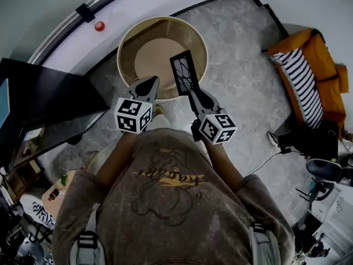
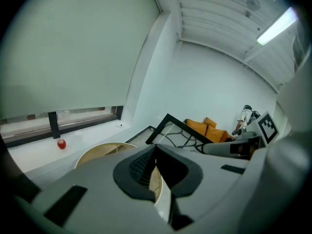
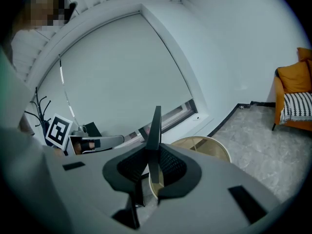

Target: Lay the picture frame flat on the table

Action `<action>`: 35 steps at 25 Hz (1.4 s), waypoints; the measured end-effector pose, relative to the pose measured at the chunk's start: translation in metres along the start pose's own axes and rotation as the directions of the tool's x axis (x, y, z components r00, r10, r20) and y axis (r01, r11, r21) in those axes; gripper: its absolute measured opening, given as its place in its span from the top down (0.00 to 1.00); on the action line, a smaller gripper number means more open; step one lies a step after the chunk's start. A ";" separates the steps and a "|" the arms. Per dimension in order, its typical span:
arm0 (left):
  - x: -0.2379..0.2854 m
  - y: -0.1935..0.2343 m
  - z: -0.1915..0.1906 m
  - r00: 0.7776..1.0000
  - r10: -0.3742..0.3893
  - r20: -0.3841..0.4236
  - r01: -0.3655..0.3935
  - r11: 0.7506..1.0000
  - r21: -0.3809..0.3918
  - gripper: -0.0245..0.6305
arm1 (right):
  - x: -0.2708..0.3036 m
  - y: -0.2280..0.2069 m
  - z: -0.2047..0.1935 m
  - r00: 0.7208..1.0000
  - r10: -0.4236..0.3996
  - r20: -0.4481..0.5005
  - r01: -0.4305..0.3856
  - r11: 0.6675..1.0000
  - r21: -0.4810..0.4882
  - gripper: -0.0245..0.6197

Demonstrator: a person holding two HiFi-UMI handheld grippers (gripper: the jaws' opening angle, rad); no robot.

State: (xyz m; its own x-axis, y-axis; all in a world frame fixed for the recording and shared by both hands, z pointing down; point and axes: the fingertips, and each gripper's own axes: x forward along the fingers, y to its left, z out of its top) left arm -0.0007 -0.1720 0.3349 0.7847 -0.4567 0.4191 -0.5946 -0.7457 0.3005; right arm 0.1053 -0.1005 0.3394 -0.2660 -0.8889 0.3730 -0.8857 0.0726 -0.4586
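A black picture frame (image 1: 185,70) with a grey line pattern is held up, tilted, over the near edge of the round wooden table (image 1: 126,48). My right gripper (image 1: 194,90) is shut on its lower edge. In the right gripper view the frame (image 3: 156,126) shows edge-on between the pads of the right gripper (image 3: 153,155). My left gripper (image 1: 150,83) hovers just left of the frame, shut, with nothing in it. In the left gripper view the left gripper (image 2: 156,152) has its pads together, and the frame (image 2: 180,133) appears beyond them, above the table (image 2: 97,152).
An orange armchair (image 1: 317,65) with a striped cushion stands at the right on the grey stone floor. A dark desk (image 1: 49,104) lies to the left. A red ball (image 1: 99,26) rests on the window ledge. A black office chair (image 1: 325,170) is at the lower right.
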 end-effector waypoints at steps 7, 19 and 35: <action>0.021 0.022 0.016 1.000 0.007 -0.006 -0.007 1.000 0.001 0.94 | 0.031 -0.011 0.017 1.000 -0.005 0.005 0.005 1.000 0.014 0.83; 0.052 0.031 0.022 0.999 0.050 -0.019 -0.050 0.998 -0.036 0.94 | 0.059 -0.040 0.030 0.998 0.026 -0.048 -0.024 0.999 0.033 0.83; 0.094 0.068 -0.026 0.993 0.105 -0.057 -0.110 0.990 -0.093 0.94 | 0.103 -0.087 -0.009 0.993 0.027 -0.115 -0.019 0.997 0.072 0.83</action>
State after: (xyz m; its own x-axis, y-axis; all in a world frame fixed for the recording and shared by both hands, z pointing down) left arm 0.0282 -0.2527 0.4166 0.7068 -0.5041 0.4963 -0.6909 -0.6425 0.3314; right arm 0.1514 -0.1942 0.4253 -0.3316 -0.8288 0.4507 -0.8510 0.0565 -0.5221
